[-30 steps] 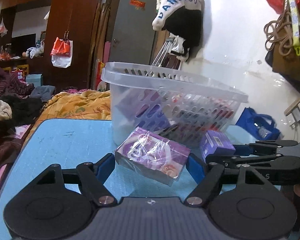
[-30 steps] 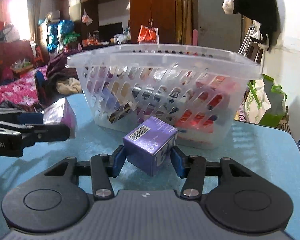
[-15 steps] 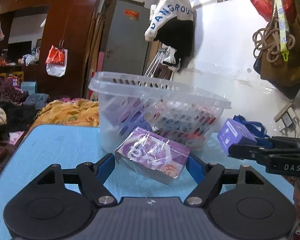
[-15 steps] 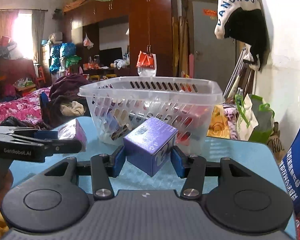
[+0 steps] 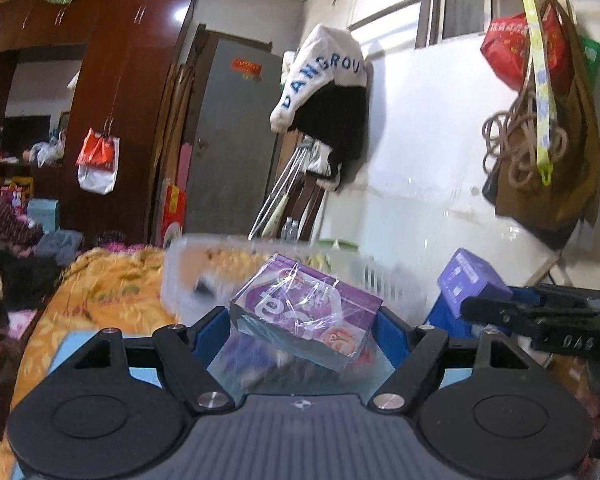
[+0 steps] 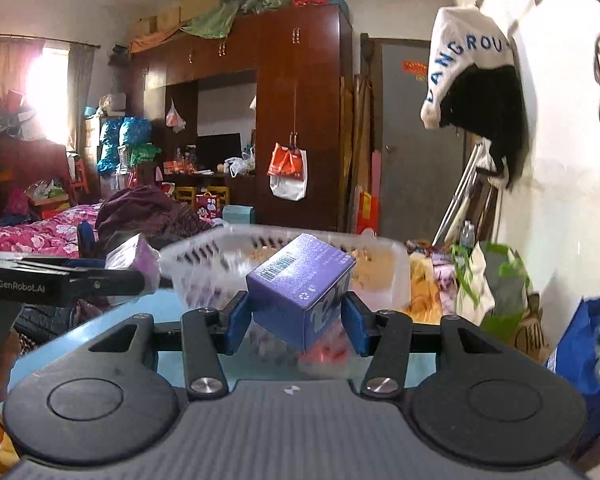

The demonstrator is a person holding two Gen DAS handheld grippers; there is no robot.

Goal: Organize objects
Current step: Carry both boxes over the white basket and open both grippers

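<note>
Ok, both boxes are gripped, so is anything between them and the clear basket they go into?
Nothing visible. The left gripper holds the wrapped purple box and the right gripper the small purple box, both about level with the basket's rim, its open top just ahead.

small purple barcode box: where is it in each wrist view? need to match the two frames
Left wrist: small purple box at the right edge, clamped in the right gripper that comes in from the right, beside the white basket.
Right wrist: same box at centre, tilted, barcode facing up, between the blue pads, in front of the basket.
Shared landmark: the white hanging garment lettered DANGROU on the wall.
</note>
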